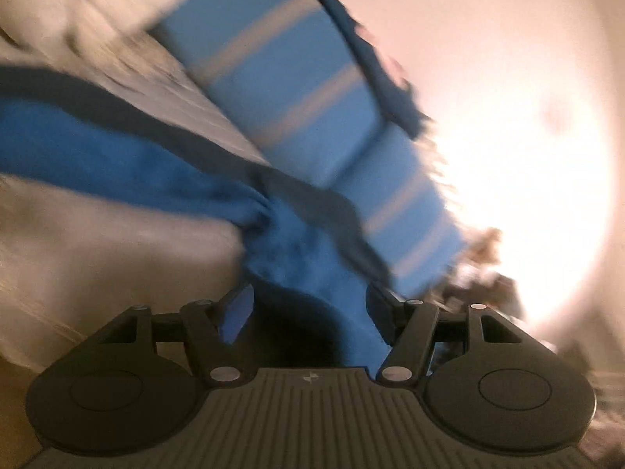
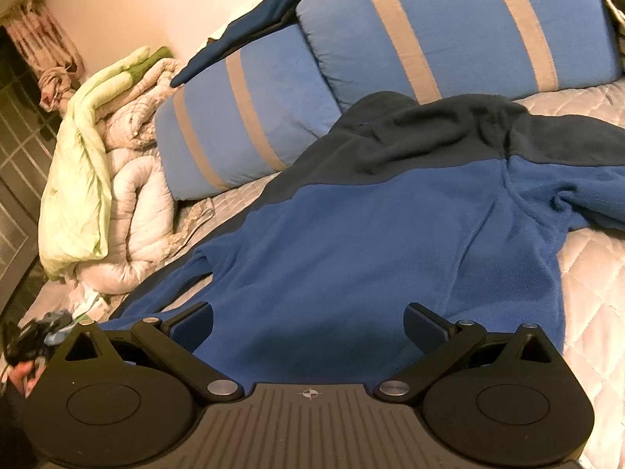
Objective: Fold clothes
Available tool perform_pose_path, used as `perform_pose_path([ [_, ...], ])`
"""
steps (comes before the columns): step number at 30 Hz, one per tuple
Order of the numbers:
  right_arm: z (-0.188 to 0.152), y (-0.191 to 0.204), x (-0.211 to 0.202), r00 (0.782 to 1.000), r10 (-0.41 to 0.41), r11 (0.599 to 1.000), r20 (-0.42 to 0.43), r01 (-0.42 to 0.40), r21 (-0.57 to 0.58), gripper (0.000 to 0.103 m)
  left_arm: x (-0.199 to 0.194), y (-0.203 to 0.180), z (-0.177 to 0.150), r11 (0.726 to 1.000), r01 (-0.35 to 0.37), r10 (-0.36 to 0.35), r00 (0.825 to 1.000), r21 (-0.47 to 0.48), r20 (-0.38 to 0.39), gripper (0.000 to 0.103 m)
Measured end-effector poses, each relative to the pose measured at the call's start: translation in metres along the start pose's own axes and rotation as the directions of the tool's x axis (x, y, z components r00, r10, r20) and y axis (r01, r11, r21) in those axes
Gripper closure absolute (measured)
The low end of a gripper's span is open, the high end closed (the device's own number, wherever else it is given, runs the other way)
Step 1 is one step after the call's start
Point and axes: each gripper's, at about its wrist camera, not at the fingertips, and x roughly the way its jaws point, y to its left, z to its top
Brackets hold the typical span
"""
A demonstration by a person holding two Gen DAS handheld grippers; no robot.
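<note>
a: item?
b: blue fleece [image 2: 351,234], flat on the bed below the striped pillows [image 2: 449,27].
a: grippers?
b: my right gripper [image 2: 308,322] spread above its hem; left gripper [image 1: 308,308] spread, cloth between, not pinched.
a: step?
b: laying out. next, i judge: pinch a sleeve, fold inward.

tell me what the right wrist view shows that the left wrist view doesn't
Only the right wrist view shows the green and white bedding heap, a curtain and the right gripper, jaws open over the fleece. Only the left wrist view shows the left gripper, jaws apart with fleece between them. Both show the blue fleece jacket, striped pillows and quilted bed cover.
</note>
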Motion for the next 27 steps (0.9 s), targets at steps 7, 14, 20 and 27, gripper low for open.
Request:
perform_pose_path([
  [7,0.000,-0.005,-0.023,0.999,-0.049,0.999,0.022,0.050,-0.005,0.000,0.031,0.018,-0.031,0.984,0.171,-0.174,0.983,-0.052,-0.061,0.044],
  [14,0.001,-0.028,-0.089,0.981,-0.176,0.984,0.083,0.176,-0.002,0.000,0.032,-0.007,-0.044,0.981,0.189,-0.193,0.973,-0.042,-0.125,0.085],
  [20,-0.019,-0.068,-0.137,0.980,-0.178,0.982,0.093,0.170,0.087,0.000,0.032,-0.027,-0.044,0.988,0.155,-0.157,0.978,-0.022,-0.136,0.086],
  [27,-0.069,-0.085,-0.148,0.998,0.055,0.992,0.044,-0.059,0.107,0.004,0.027,-0.036,-0.045,0.991,0.132,-0.135,0.985,-0.034,-0.110,0.087],
])
